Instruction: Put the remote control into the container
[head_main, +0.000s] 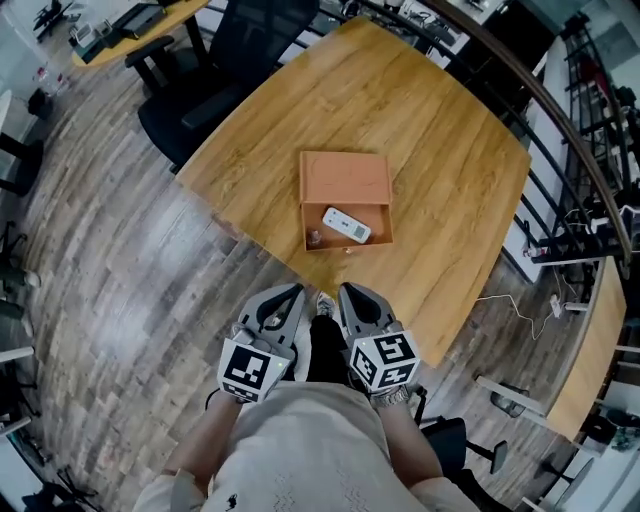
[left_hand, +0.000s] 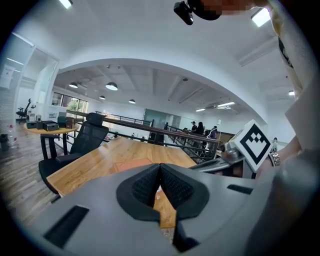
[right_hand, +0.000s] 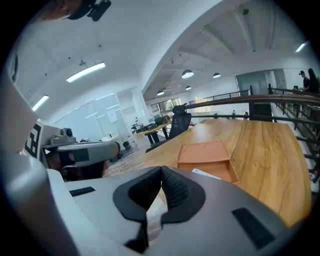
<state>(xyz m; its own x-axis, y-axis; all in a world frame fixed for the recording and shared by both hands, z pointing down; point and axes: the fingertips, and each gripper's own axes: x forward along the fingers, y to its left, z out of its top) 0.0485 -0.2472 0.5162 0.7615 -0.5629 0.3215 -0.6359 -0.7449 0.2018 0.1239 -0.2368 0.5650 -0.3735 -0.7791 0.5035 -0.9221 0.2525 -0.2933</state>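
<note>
A white remote control (head_main: 346, 225) lies inside an open orange box (head_main: 377, 222), whose lid (head_main: 344, 177) rests flat behind it on the wooden table (head_main: 420, 130). Both grippers are held close to the person's body, short of the table's near corner. My left gripper (head_main: 292, 293) is shut with nothing in it, and my right gripper (head_main: 346, 291) is shut and empty too. The right gripper view shows the orange box (right_hand: 212, 169) and a sliver of the remote control (right_hand: 206, 173) beyond the closed jaws. In the left gripper view the orange box (left_hand: 131, 165) lies flat on the table.
A black office chair (head_main: 205, 85) stands at the table's far left side. A railing (head_main: 560, 110) runs along the right. Another desk (head_main: 135, 25) with items stands at the back left. A small dark thing (head_main: 314, 238) sits in the box's left corner.
</note>
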